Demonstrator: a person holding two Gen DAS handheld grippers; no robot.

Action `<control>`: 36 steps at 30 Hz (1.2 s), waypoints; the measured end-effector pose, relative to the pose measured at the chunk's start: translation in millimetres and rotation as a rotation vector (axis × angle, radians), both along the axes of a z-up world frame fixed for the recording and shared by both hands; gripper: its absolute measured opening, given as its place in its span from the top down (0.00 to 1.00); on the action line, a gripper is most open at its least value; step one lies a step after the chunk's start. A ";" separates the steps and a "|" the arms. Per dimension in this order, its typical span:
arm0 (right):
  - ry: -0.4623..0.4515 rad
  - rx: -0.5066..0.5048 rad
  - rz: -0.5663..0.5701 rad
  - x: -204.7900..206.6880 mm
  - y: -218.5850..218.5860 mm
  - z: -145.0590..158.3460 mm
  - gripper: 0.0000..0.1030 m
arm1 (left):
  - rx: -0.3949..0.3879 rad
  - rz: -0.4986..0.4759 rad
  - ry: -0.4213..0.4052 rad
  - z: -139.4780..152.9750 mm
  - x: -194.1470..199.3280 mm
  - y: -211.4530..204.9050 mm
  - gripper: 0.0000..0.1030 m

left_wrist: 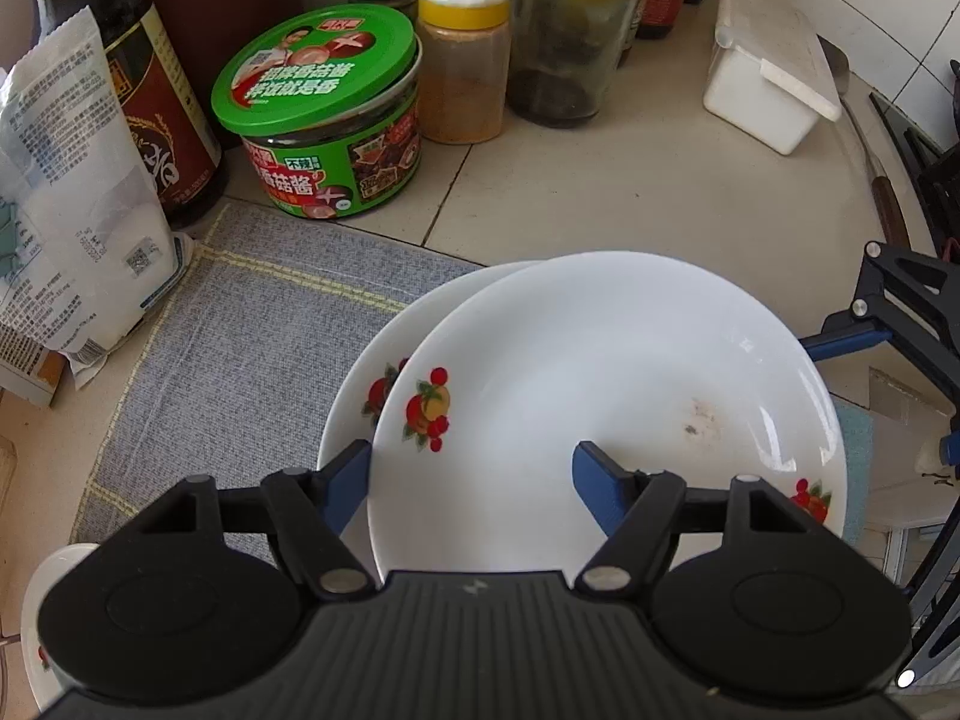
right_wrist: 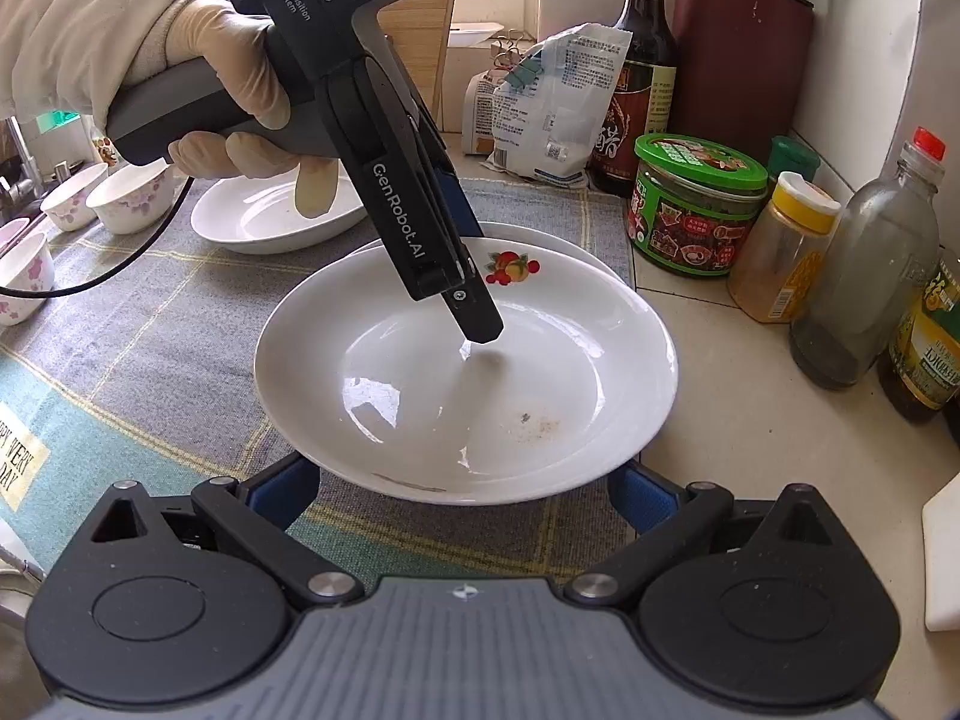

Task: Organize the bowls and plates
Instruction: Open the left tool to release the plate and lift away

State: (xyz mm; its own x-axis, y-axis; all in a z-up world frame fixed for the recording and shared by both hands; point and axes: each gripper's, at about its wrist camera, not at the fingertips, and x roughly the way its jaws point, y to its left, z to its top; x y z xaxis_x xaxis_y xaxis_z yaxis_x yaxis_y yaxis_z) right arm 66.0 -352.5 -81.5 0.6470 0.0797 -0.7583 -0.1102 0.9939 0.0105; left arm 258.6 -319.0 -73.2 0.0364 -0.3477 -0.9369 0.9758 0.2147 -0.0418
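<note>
The left gripper stood open astride the rim of the top plate, resting offset on a second plate, evidently for stacking; the right gripper waited open nearby.

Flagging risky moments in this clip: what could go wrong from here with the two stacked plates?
1. The top plate sits off-centre on the lower plate; a nudge could slide it.
2. The left hand-held gripper straddles the top plate's rim with its jaws apart, so lifting now might tip or drop it.
3. The green jar stands close by and could be bumped.
</note>
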 end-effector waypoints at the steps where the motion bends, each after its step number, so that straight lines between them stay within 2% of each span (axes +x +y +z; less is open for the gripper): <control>1: -0.001 -0.001 0.000 -0.3 -0.4 0.2 0.00 | 0.000 0.003 -0.002 0.8 0.4 1.0 0.29; 14: -0.006 -0.006 0.000 -0.7 -0.4 0.9 0.00 | -0.017 0.013 -0.031 11.5 -2.3 10.8 0.29; 18: -0.003 -0.025 0.001 1.1 1.5 0.3 0.00 | -0.030 0.023 -0.043 15.4 -3.2 16.5 0.25; 22: -0.010 -0.014 0.008 0.5 3.6 0.7 0.00 | -0.052 0.020 -0.034 19.4 -9.1 21.9 0.24; 26: -0.020 -0.033 0.011 -1.6 7.7 2.2 0.00 | -0.125 0.032 -0.090 31.5 -23.3 33.5 0.24; 30: -0.030 -0.032 0.000 -3.6 8.7 3.7 0.00 | -0.209 0.064 -0.146 44.0 -40.2 51.0 0.17; 36: -0.050 -0.046 -0.028 -7.6 10.9 7.1 0.00 | -0.258 0.135 -0.240 55.0 -71.1 79.8 0.13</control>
